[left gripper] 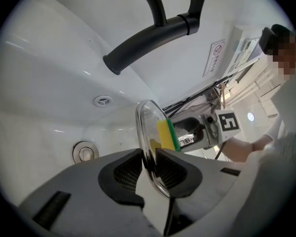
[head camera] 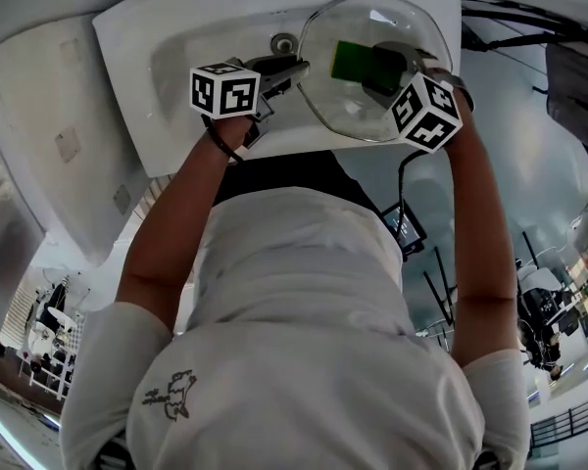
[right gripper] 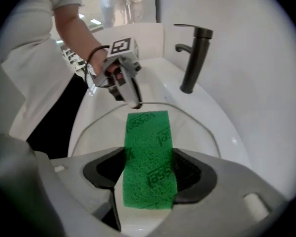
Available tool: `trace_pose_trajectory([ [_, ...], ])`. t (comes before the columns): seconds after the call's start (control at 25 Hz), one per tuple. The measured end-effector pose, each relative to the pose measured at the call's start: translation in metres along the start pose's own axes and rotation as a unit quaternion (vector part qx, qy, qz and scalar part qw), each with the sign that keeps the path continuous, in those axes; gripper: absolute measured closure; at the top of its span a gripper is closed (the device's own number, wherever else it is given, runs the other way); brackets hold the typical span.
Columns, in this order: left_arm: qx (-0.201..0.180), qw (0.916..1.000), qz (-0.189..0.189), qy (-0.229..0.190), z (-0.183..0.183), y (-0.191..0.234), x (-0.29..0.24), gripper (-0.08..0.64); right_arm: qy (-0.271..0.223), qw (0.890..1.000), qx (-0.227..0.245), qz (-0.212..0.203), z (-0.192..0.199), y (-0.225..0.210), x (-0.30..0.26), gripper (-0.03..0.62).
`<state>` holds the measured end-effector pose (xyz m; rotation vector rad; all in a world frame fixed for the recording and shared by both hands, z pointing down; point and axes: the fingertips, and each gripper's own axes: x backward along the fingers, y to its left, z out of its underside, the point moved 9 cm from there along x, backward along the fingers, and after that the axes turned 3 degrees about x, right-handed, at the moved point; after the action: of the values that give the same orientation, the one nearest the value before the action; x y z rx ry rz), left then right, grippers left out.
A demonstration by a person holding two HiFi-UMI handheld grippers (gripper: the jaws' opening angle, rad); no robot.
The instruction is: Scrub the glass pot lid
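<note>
Glass lid (head camera: 358, 111): over right half of sink (head camera: 167, 57), rim clenched in left tongs (left gripper: 149, 166), steadying it clear of the basin. Green sponge (right gripper: 148, 152): gripped in right tongs (right gripper: 149, 176), laid against lid's face for scrubbing.

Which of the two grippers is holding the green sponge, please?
The right gripper: its jaws are shut on the green sponge. The left gripper instead clamps the rim of the glass lid, holding it on edge over the sink.
</note>
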<state>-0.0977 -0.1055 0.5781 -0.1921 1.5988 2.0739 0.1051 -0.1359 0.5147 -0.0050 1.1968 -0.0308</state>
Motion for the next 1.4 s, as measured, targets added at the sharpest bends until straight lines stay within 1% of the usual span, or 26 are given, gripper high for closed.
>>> trace_pose_trajectory([
  [0.08, 0.001, 1.0, 0.0, 0.0, 0.0, 0.0, -0.001, 0.476, 0.007, 0.999, 0.011, 0.041, -0.011, -0.023, -0.005, 0.296],
  [0.16, 0.001, 1.0, 0.0, 0.002, -0.001, 0.0, -0.001, 0.476, 0.011, 0.998, 0.027, 0.06, -0.025, -0.035, -0.013, 0.296],
  [0.24, 0.001, 1.0, -0.001, 0.004, -0.001, 0.0, -0.001, 0.476, 0.015, 0.997, 0.04, 0.066, -0.035, -0.036, -0.024, 0.295],
  [0.36, 0.0, 1.0, -0.003, 0.003, 0.0, 0.0, -0.002, 0.476, 0.02, 0.995, 0.064, 0.067, -0.037, -0.029, -0.033, 0.296],
  [0.48, -0.003, 0.9999, -0.01, -0.004, 0.0, 0.0, -0.001, 0.476, 0.008, 0.996, 0.08, 0.051, -0.035, -0.016, -0.032, 0.296],
  [0.64, 0.003, 0.9997, -0.017, -0.016, 0.002, 0.0, 0.0, 0.479, 0.003, 0.993, 0.113, 0.022, -0.029, 0.007, -0.029, 0.298],
  [0.72, 0.003, 0.9997, -0.016, -0.018, 0.002, 0.0, -0.001, 0.479, 0.008, 0.992, 0.129, 0.007, -0.024, 0.019, -0.028, 0.298],
  [0.96, 0.003, 0.9997, -0.016, -0.018, 0.002, 0.001, -0.001, 0.48, 0.032, 0.987, 0.153, -0.037, -0.003, 0.051, -0.019, 0.299],
  [1.12, 0.003, 0.9998, -0.015, -0.015, 0.001, 0.001, -0.003, 0.479, 0.064, 0.984, 0.142, -0.081, 0.014, 0.06, -0.011, 0.301],
  [1.24, 0.0, 0.9999, -0.013, -0.009, -0.001, 0.002, -0.004, 0.48, 0.092, 0.983, 0.105, -0.116, 0.03, 0.06, -0.004, 0.301],
  [1.32, -0.002, 0.9999, -0.014, -0.005, -0.002, 0.002, -0.004, 0.48, 0.097, 0.986, 0.068, -0.113, 0.033, 0.055, 0.001, 0.299],
  [1.4, 0.0, 0.9999, -0.014, -0.004, -0.002, 0.001, -0.004, 0.48, 0.08, 0.992, 0.03, -0.09, 0.023, 0.048, 0.003, 0.298],
])
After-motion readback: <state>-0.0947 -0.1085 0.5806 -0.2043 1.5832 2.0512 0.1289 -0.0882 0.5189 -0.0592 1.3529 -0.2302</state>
